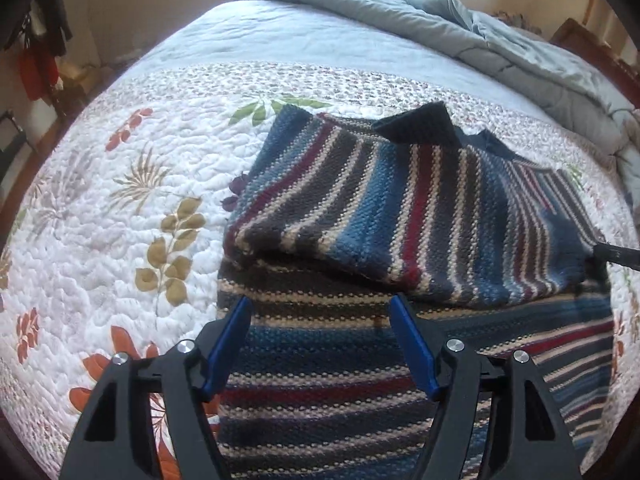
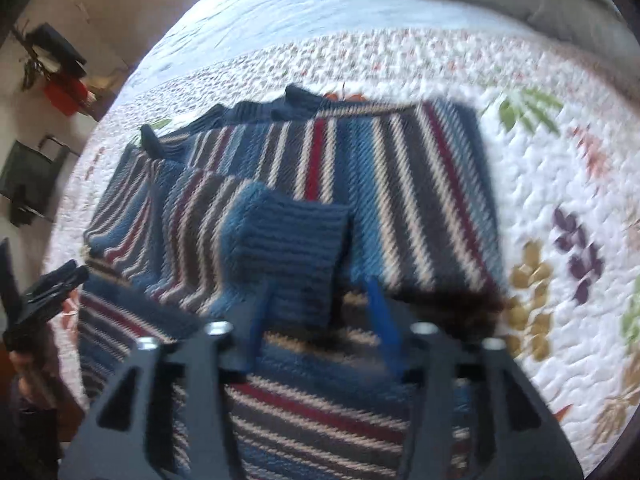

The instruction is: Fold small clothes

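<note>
The striped knit sweater (image 1: pixel 400 208) lies on the floral quilt (image 1: pixel 120 200) near the bed's near edge, its upper part already doubled over the lower body. In the right wrist view a blue ribbed cuff (image 2: pixel 292 248) rests just ahead of the right tool (image 2: pixel 316 316); its jaws stand part open, and blur hides whether a pad touches the cuff. The left tool (image 1: pixel 320 320) hovers wide open over the lower stripes and holds nothing.

You are mid-fold. Next, lay the sleeve flat, then grip the near hem at both corners.

Open quilt lies on both sides. The grey comforter (image 1: pixel 460 32) is well apart.
</note>
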Demonstrator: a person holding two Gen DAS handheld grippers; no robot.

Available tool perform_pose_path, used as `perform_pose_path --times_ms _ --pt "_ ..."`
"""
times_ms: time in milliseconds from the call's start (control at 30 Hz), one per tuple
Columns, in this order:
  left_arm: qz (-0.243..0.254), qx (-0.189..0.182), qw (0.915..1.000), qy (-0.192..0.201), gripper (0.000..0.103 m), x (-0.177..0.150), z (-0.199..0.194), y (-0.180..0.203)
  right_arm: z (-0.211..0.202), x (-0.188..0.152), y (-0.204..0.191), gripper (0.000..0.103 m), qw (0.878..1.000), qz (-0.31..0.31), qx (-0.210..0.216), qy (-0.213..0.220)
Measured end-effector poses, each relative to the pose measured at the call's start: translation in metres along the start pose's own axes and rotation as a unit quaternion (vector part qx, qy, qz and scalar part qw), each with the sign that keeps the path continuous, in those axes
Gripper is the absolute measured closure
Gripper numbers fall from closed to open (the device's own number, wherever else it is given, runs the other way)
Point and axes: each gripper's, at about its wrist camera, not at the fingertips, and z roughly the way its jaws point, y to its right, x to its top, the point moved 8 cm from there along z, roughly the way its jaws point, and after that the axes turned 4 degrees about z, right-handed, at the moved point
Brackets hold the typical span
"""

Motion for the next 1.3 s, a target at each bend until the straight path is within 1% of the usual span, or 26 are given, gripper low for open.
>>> perform_pose_path --times_ms 67,133,167,233,300,367,400,433,500,567,633,700,767,800,867,900,933,1000,1033,1067,1133,1200,1300 --pt "-0.004 -0.004 1.0 -0.004 0.031 0.0 0.002 0.0 0.012 -0.003 0.001 0.045 0.999 0.017 0.026 -0.018" --pt "-0.007 -0.012 0.9999 -0.006 0.031 -0.002 0.003 0.003 0.023 0.001 0.001 0.045 0.998 0.038 0.041 -0.032" --pt "-0.005 -0.014 0.9999 -0.007 0.031 -0.002 0.003 0.005 0.029 0.001 0.002 0.044 0.997 0.049 0.051 -0.041" --pt "0.0 -0.016 0.9999 -0.006 0.03 -0.003 0.003 0.007 0.04 0.001 0.002 0.044 0.993 0.069 0.075 -0.057" --pt "0.006 -0.018 0.9998 -0.007 0.028 -0.004 0.003 0.011 0.048 0.004 -0.004 0.051 0.991 0.078 0.085 -0.065" --pt "0.009 -0.022 0.9997 -0.008 0.027 -0.005 0.005 0.013 0.049 0.005 -0.009 0.071 0.991 0.073 0.09 -0.067" --pt "0.01 -0.025 0.9996 -0.01 0.027 -0.006 0.006 0.015 0.049 0.005 -0.013 0.076 0.991 0.069 0.093 -0.07" --pt "0.011 -0.029 0.9994 -0.011 0.027 -0.008 0.007 0.017 0.049 0.005 -0.017 0.091 0.991 0.065 0.097 -0.072" --pt "0.017 -0.04 0.999 -0.013 0.027 -0.012 0.008 0.022 0.042 0.006 -0.028 0.092 0.988 0.061 0.124 -0.075" --pt "0.025 -0.043 0.9987 -0.011 0.027 -0.016 0.007 0.027 0.027 0.01 -0.042 0.093 0.987 0.048 0.139 -0.065" --pt "0.031 -0.049 0.9983 -0.008 0.027 -0.021 0.004 0.034 0.004 0.018 -0.063 0.093 0.985 0.032 0.165 -0.05" --pt "0.035 -0.063 0.9974 -0.004 0.027 -0.026 0.0 0.044 -0.022 0.029 -0.09 0.093 0.982 0.009 0.187 -0.033" --pt "0.047 -0.071 0.9964 0.0 0.027 -0.031 -0.003 0.056 -0.044 0.039 -0.112 0.093 0.979 -0.011 0.202 -0.017" --pt "0.06 -0.075 0.9953 0.002 0.027 -0.035 -0.006 0.066 -0.059 0.046 -0.128 0.093 0.976 -0.022 0.215 -0.01" --pt "0.088 -0.087 0.9923 0.005 0.027 -0.042 -0.01 0.089 -0.08 0.057 -0.151 0.093 0.973 -0.041 0.227 0.002" --pt "0.108 -0.104 0.9887 0.004 0.027 -0.048 -0.011 0.11 -0.093 0.065 -0.164 0.094 0.971 -0.056 0.23 0.013" --pt "0.12 -0.114 0.9862 0.001 0.027 -0.05 -0.011 0.122 -0.104 0.071 -0.173 0.094 0.97 -0.066 0.232 0.022" --pt "0.145 -0.133 0.9805 -0.004 0.027 -0.053 -0.008 0.152 -0.123 0.081 -0.184 0.094 0.967 -0.077 0.24 0.034" --pt "0.157 -0.135 0.9783 -0.008 0.027 -0.052 -0.003 0.17 -0.13 0.085 -0.19 0.094 0.967 -0.081 0.239 0.039" --pt "0.163 -0.135 0.9772 -0.011 0.027 -0.051 0.002 0.181 -0.134 0.089 -0.194 0.094 0.967 -0.085 0.237 0.044" --pt "0.171 -0.138 0.9757 -0.003 0.028 -0.035 0.013 0.207 -0.143 0.093 -0.2 0.094 0.967 -0.091 0.234 0.049" --pt "0.161 -0.142 0.9767 0.002 0.029 -0.016 0.021 0.22 -0.145 0.092 -0.197 0.094 0.967 -0.093 0.231 0.049" --pt "0.134 -0.14 0.9809 0.015 0.031 0.016 0.033 0.227 -0.143 0.09 -0.191 0.094 0.969 -0.089 0.227 0.045"
